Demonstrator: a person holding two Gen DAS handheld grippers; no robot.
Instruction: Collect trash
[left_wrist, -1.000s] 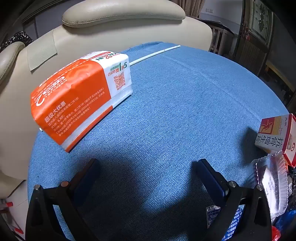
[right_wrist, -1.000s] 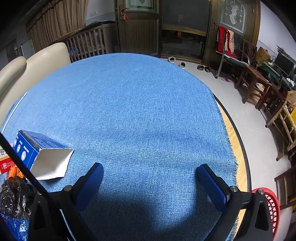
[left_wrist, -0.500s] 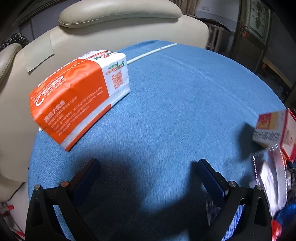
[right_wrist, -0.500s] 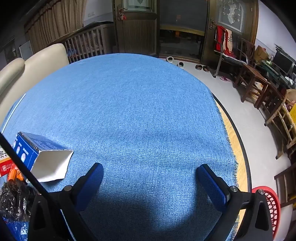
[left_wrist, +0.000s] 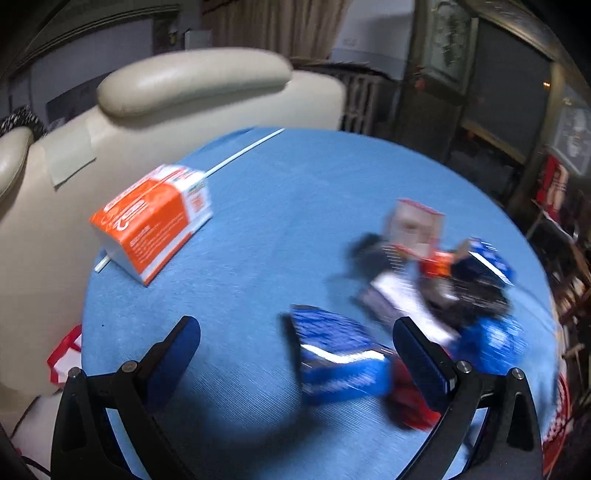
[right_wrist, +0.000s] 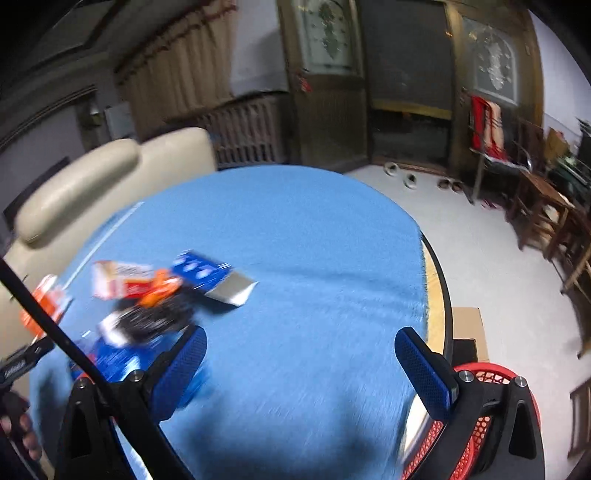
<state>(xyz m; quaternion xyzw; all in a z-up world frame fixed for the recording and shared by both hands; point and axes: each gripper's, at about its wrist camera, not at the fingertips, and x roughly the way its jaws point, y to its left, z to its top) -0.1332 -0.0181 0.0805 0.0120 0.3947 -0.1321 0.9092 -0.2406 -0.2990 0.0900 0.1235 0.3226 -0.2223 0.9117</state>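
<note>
A pile of trash lies on the round blue tablecloth (left_wrist: 288, 206): a blue wrapper (left_wrist: 332, 350), a red-and-white carton (left_wrist: 413, 225), a blue box (right_wrist: 207, 271) with an open white flap, black crumpled plastic (right_wrist: 155, 317). All of it is motion-blurred. My left gripper (left_wrist: 295, 354) is open, held above the cloth, with the blue wrapper showing between its fingers, not held. My right gripper (right_wrist: 301, 363) is open over bare cloth, the pile just off its left finger. An orange-and-white tissue pack (left_wrist: 155, 221) lies far left.
A cream sofa (left_wrist: 177, 92) backs the table on the left. A red mesh basket (right_wrist: 487, 417) stands on the floor below the table's right edge, beside a cardboard box (right_wrist: 467, 328). Wooden chairs (right_wrist: 546, 206) and a doorway lie beyond. A hand (right_wrist: 18, 424) shows at lower left.
Both grippers have pulled back and risen, so the views take in more of the table and room. The trash pile has come into full view. Both stay open.
</note>
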